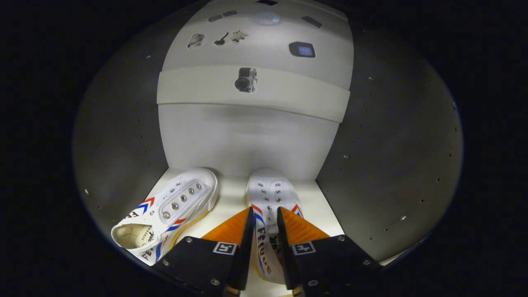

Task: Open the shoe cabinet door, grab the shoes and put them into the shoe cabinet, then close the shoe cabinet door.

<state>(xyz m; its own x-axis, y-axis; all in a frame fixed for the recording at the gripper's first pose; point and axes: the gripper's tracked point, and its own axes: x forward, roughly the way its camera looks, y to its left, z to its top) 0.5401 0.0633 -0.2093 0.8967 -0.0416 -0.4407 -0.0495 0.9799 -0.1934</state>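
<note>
I am looking into the shoe cabinet, with its pale back wall and grey side walls. Two white sneakers with red and blue stripes rest on its floor. The left sneaker lies angled, its opening toward me, left of the fingers. The right sneaker points toe-first at the back wall, and my gripper is shut on its side wall near the opening, one finger outside and the other finger inside. The door lies outside this view.
A shelf crosses the cabinet above the shoes. The grey side walls stand close on both sides. A narrow strip of floor separates the two sneakers.
</note>
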